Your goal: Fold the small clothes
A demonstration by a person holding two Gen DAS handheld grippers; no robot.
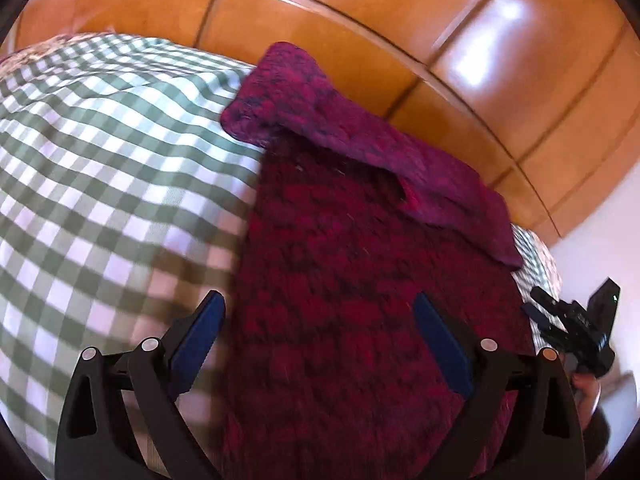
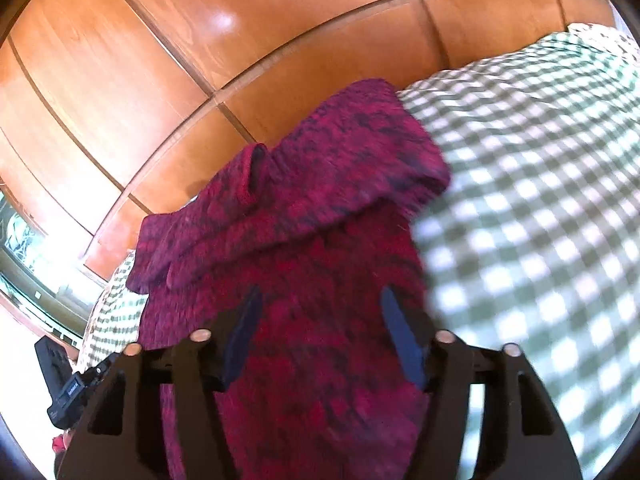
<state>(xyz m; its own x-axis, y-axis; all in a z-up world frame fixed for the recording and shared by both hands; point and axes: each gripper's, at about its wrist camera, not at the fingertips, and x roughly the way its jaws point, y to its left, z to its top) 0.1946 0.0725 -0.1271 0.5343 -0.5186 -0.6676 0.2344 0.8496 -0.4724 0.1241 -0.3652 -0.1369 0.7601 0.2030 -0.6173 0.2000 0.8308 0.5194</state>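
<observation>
Magenta knitted sweater (image 1: 340, 280), its far edge folded over, lying on the green-checked bedspread (image 1: 100, 160) beside a wooden wardrobe (image 1: 480, 60); left gripper (image 1: 320, 344) wide open and right gripper (image 2: 320, 332) partly open, both empty above it.

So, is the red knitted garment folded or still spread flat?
Partly folded: the red knitted garment's far end is turned back over itself, forming a flap; the rest lies flat on the checked cover.

The checked bedcover (image 1: 100, 168) is smeared by motion blur, and the knitted garment's (image 2: 304, 312) near end is cut off.
</observation>
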